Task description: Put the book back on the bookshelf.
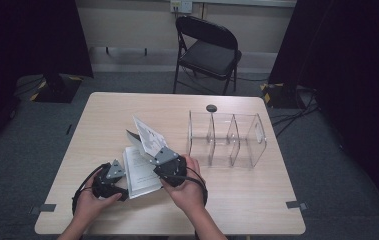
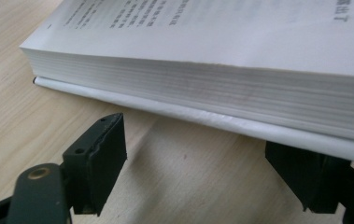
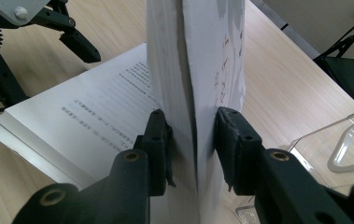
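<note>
While one open book point(image 1: 139, 167) lies on the light wooden desk point(image 1: 237, 192) in front of the person, its front cover and first block of pages point(image 3: 198, 70) stand lifted upright, pinched between the closed jaws of the right gripper point(image 3: 192, 140). That gripper shows in the high view point(image 1: 153, 154) at the book's right edge, held by the right hand point(image 1: 187, 187). The left gripper point(image 1: 122, 172), in the left hand point(image 1: 89, 200), sits at the book's left edge; its jaws stand apart and grip nothing, one on the bare desk and the other tucked under the edge of the lower cover point(image 2: 212, 121), as the left gripper view shows. Printed lines run across the exposed page point(image 3: 100, 102), yet they are too small and blurred to read, and the marks on the raised cover cannot be made out either. One clear plastic organiser point(image 1: 227, 137) with three compartments stands to the right of the book, apart from it. One small dark round object point(image 1: 211, 108) rests behind it. One black folding chair point(image 1: 207, 50) stands beyond the desk.
</note>
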